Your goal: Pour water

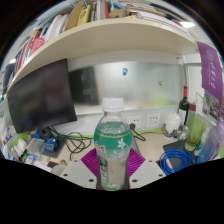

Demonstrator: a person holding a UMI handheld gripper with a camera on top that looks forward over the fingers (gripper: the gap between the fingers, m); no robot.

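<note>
Only the gripper view is on hand. A clear plastic water bottle with a white cap and a green label (pixel 113 143) stands upright between the two fingers of the gripper (pixel 112 168), its lower body level with their magenta pads (pixel 92 160). The pads show just beside the bottle on either side, but whether they press on the plastic or leave a slight gap cannot be told. Whether the bottle's base rests on something also cannot be told, since it is hidden. The upright hold makes sense for pouring: a low, centred grip keeps the neck free and lets the bottle be tipped later by rolling the wrist. The cap appears to be on (so nothing would pour as things stand).

Beyond the bottle is a cluttered white desk (pixel 150 148) carrying a dark flat computer monitor (pixel 42 92), a coil of blue cable (pixel 176 160) near the fingers, and a tangle of black cords (pixel 72 138). A pale wooden shelf of books (pixel 110 30) runs overhead. No cup or glass to receive the water can be made out with confidence, so pouring looks not yet begun.
</note>
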